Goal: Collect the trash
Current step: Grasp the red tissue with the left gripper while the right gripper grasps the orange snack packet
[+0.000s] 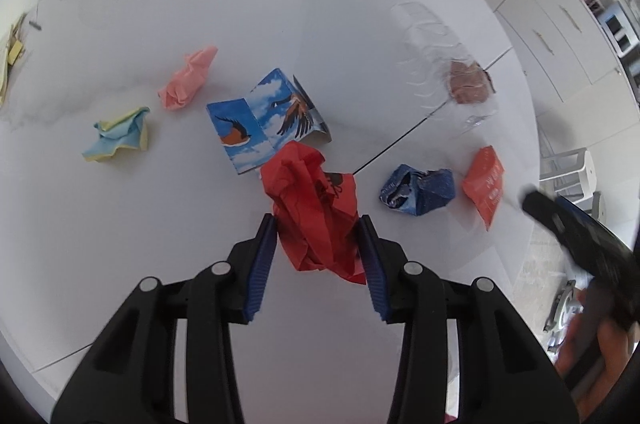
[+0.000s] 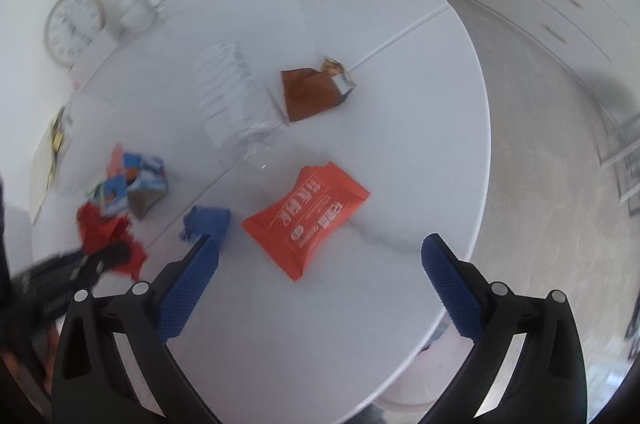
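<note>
- Your left gripper [image 1: 316, 224] brackets the red paper wad [image 1: 316, 212] on the table [image 1: 120, 224]; whether its pads pinch it, I cannot tell.
- Your right gripper [image 2: 320, 252] gapes wide, empty, near the orange packet [image 2: 306, 218].

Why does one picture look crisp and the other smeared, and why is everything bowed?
Left wrist view: sharp on the red crumpled paper and the bird-print carton. Right wrist view: motion blur smears the clock and clear bottle, while the orange wrapper stays fairly readable. Both views: fisheye lenses curve the table edge.
</note>
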`<action>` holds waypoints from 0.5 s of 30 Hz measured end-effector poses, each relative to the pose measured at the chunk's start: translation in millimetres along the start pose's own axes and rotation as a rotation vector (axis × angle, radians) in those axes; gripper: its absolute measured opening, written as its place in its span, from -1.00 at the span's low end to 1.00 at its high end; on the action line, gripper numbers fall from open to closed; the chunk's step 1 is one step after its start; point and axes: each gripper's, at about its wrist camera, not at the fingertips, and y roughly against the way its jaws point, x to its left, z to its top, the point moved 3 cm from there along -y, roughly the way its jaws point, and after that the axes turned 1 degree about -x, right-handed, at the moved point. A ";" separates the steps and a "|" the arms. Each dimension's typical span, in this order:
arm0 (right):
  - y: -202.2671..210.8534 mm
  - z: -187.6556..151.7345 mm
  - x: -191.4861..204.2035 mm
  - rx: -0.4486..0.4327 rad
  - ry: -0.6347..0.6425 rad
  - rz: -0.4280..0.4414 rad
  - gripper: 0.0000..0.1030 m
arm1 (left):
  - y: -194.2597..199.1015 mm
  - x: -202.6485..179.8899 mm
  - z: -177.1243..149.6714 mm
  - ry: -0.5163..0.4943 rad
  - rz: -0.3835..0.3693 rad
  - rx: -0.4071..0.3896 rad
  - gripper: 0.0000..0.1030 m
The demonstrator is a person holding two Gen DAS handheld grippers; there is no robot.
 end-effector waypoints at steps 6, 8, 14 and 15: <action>-24.7 8.6 4.8 0.012 -0.148 -0.079 0.95 | 9.3 -3.1 -3.1 0.001 -0.068 -0.008 -0.20; -31.5 12.1 10.1 0.013 -0.143 -0.121 0.84 | 10.0 -4.1 -4.1 -0.012 -0.082 -0.010 -0.20; -49.2 14.9 15.3 0.052 -0.111 -0.144 0.04 | 10.1 -12.2 -3.5 -0.075 -0.096 -0.014 -0.20; -49.4 14.0 15.7 0.052 -0.097 -0.130 -0.11 | 10.4 -13.1 -2.8 -0.081 -0.099 -0.015 -0.20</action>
